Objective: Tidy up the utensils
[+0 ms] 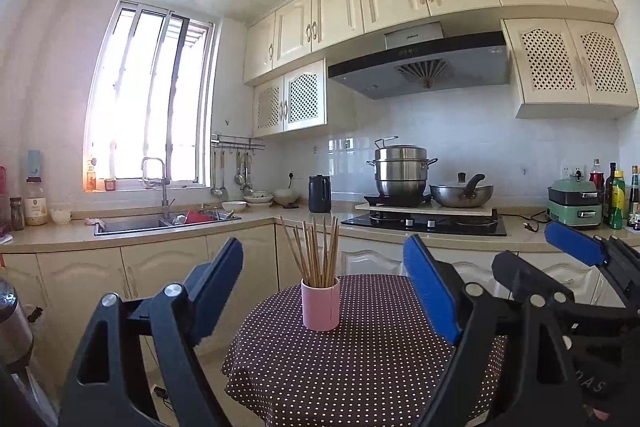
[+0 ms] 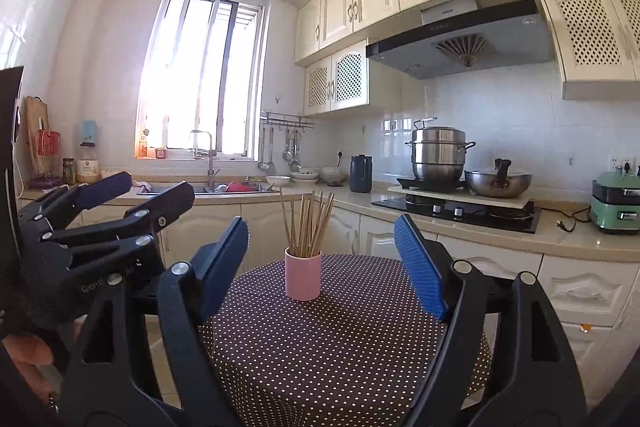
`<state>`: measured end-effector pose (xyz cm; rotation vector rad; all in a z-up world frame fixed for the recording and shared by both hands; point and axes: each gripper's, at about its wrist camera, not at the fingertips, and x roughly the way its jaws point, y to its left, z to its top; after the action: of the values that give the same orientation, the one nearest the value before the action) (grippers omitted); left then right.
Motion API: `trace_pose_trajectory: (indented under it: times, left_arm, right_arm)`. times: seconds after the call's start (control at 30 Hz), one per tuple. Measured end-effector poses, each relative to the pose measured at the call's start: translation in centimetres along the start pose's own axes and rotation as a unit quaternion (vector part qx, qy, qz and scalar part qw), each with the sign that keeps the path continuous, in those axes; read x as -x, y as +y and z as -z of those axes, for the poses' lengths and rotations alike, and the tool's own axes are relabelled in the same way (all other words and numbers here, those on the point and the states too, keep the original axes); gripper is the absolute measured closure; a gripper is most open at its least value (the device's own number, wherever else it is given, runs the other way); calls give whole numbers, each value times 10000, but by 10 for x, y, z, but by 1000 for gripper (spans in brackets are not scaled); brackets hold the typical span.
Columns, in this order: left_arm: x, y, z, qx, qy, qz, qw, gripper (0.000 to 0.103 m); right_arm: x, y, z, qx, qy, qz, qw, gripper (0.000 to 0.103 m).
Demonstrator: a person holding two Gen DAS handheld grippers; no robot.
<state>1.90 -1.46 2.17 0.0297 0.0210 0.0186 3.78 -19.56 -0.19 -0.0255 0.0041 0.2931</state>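
A pink cup (image 1: pixel 320 303) (image 2: pixel 303 275) stands upright on a round table with a brown dotted cloth (image 1: pixel 360 367) (image 2: pixel 340 347). Several wooden chopsticks (image 1: pixel 316 251) (image 2: pixel 306 223) stand bundled in it. My left gripper (image 1: pixel 324 243) (image 2: pixel 159 184) is held level short of the table, open, with nothing between its blue pads. My right gripper (image 2: pixel 320 223) (image 1: pixel 524 245) hangs beside it to the right, also open and holding nothing. In each wrist view the cup shows framed between the fingers but well beyond them.
Behind the table an L-shaped counter (image 1: pixel 256 223) carries a sink (image 1: pixel 132 225), a dark kettle (image 1: pixel 319 193), a hob with a steamer pot (image 1: pixel 400 167) and a wok (image 1: pixel 462 195), and a green cooker (image 1: pixel 576 201) with bottles. A metal flask (image 1: pixel 12 323) stands at the near left.
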Motion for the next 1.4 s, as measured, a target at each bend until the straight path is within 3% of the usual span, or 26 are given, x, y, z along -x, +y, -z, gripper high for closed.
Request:
trace_pose_trajectory:
  times: [1.4]
  left_arm:
    - [16,-16,-3,-203,-167,-4,9997,22]
  right_arm:
    - [17,-7,-2,-67,127,213,9997,26]
